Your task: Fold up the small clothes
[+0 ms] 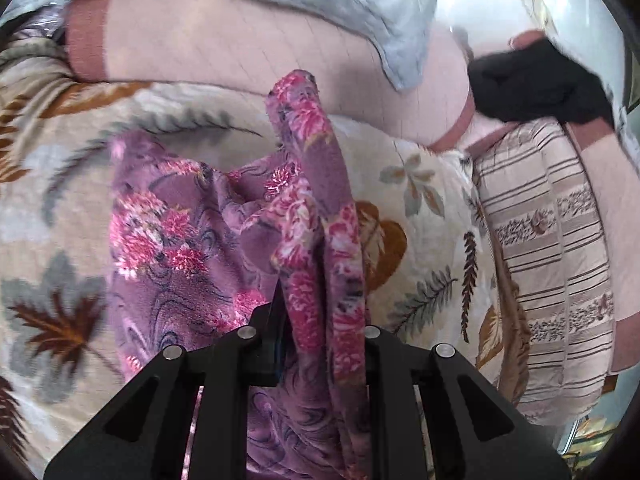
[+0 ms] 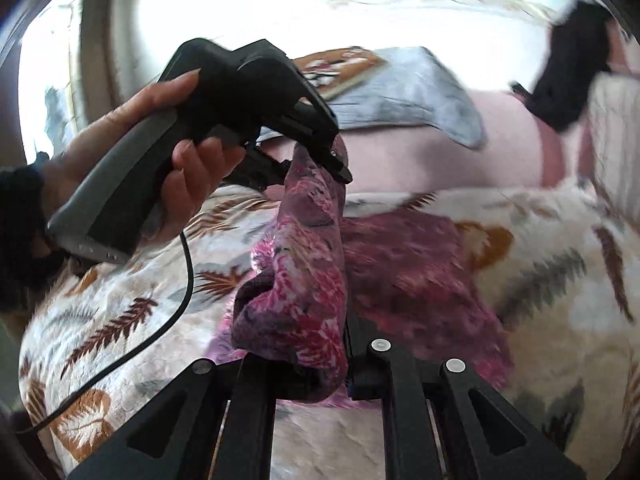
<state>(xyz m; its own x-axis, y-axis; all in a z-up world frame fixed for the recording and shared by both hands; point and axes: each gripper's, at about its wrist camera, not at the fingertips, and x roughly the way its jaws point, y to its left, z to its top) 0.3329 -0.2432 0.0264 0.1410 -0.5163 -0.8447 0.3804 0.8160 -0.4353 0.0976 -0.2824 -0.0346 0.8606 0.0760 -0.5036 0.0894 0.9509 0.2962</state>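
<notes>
Both grippers are clamped on one purple floral garment [image 2: 304, 280], which hangs in a bunched ridge between them above a leaf-patterned blanket [image 2: 540, 280]. In the right wrist view the right gripper [image 2: 320, 368] sits at the bottom centre of the frame with its jaws closed on a thick wad of the cloth, and the fabric climbs from there to the middle of the frame, where the left gripper [image 2: 336, 164] pinches its upper end — the person's left hand [image 2: 176, 168] wraps that gripper's grey handle at centre left, with a black cable [image 2: 176, 312] trailing down toward the lower left. In the left wrist view the left gripper [image 1: 320, 344] at bottom centre is narrowed onto a vertical fold of the garment [image 1: 312, 200]; the rest of the cloth spreads over the blanket [image 1: 60, 208] at centre left. A grey cloth [image 1: 352, 8] lies on a pink sheet [image 1: 224, 44] along the top of that frame, a dark garment [image 1: 536, 88] sits at the upper right, and a striped cushion [image 1: 548, 240] runs down the right side.
</notes>
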